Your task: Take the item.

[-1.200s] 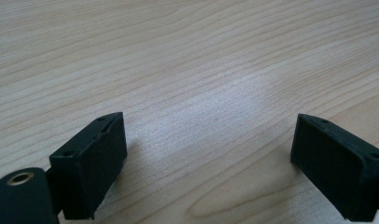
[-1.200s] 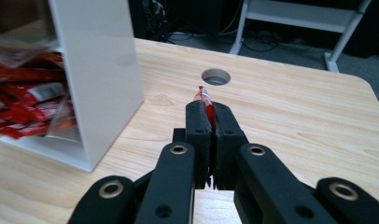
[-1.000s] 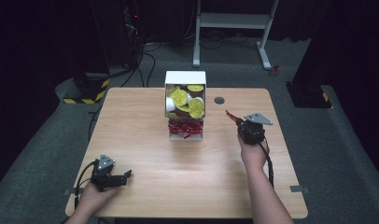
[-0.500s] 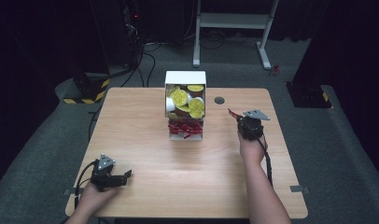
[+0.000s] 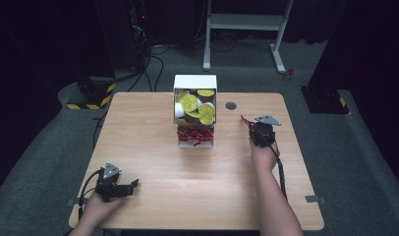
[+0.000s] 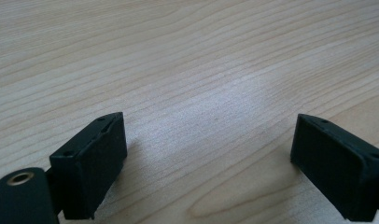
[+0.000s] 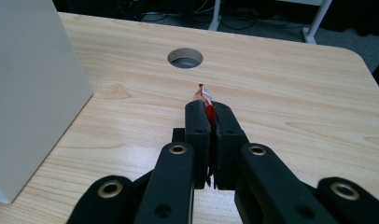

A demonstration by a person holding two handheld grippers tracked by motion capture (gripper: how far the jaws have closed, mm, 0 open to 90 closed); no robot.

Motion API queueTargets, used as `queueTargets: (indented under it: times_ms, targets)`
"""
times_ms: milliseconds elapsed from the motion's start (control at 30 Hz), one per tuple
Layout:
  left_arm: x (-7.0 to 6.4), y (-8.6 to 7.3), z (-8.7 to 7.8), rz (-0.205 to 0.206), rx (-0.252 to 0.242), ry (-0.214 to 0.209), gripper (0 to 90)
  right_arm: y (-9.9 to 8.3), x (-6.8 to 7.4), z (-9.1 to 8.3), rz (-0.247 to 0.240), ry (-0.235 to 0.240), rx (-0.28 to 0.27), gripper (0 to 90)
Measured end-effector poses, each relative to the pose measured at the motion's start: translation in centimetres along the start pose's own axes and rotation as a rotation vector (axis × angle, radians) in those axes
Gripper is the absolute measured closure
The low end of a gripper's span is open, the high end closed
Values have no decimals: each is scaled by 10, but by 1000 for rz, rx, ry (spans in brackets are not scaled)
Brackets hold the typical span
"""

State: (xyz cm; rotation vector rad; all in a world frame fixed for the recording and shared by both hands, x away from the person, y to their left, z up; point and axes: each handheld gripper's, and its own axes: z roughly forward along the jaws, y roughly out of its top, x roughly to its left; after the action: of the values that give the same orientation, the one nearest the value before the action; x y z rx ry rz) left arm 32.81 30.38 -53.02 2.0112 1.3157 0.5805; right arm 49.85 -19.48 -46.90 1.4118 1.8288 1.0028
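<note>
A white box (image 5: pixel 195 110) stands upright at the middle back of the wooden table (image 5: pixel 153 147); its upper shelf holds several yellow-lidded cups (image 5: pixel 190 103) and its lower shelf red packets (image 5: pixel 194 135). To the right of the box, my right gripper (image 5: pixel 246 123) is shut on a thin red packet (image 7: pixel 205 99), whose tip pokes out between the pads. In the right gripper view the box's plain side (image 7: pixel 29 88) stands at the left. My left gripper (image 5: pixel 133 184) rests near the table's front left corner, open, with bare wood between its pads (image 6: pixel 92 163).
A round cable hole (image 5: pixel 231 105) pierces the table behind the right gripper, also in the right gripper view as the cable hole (image 7: pixel 185 58). A white desk frame (image 5: pixel 246 22) and cables lie on the grey floor beyond the table.
The right gripper with the red packet has shifted slightly back and right, away from the box. The left gripper has stayed still.
</note>
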Motion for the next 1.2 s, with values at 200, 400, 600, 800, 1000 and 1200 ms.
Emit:
queueTargets:
  times_ms: [200, 400, 600, 800, 1000, 1200]
  targets:
    - [0, 0, 0, 0, -1, 1, 110, -2, -1, 1, 3, -2, 10, 866]
    - [0, 0, 0, 1, -1, 1, 110, -11, 0, 4, 13, 2, 30, 861]
    - [0, 0, 0, 4, -1, 3, 110, -23, 1, 10, 30, 9, 55, 859]
    - [0, 0, 0, 4, -1, 3, 110, -36, 4, 14, 15, 12, 80, 858]
    - [0, 0, 0, 4, -1, 3, 111, -44, 6, 17, 11, 16, 107, 855]
    - [0, 0, 0, -3, -2, -1, 111, -47, 10, 18, 2, 27, 115, 848]
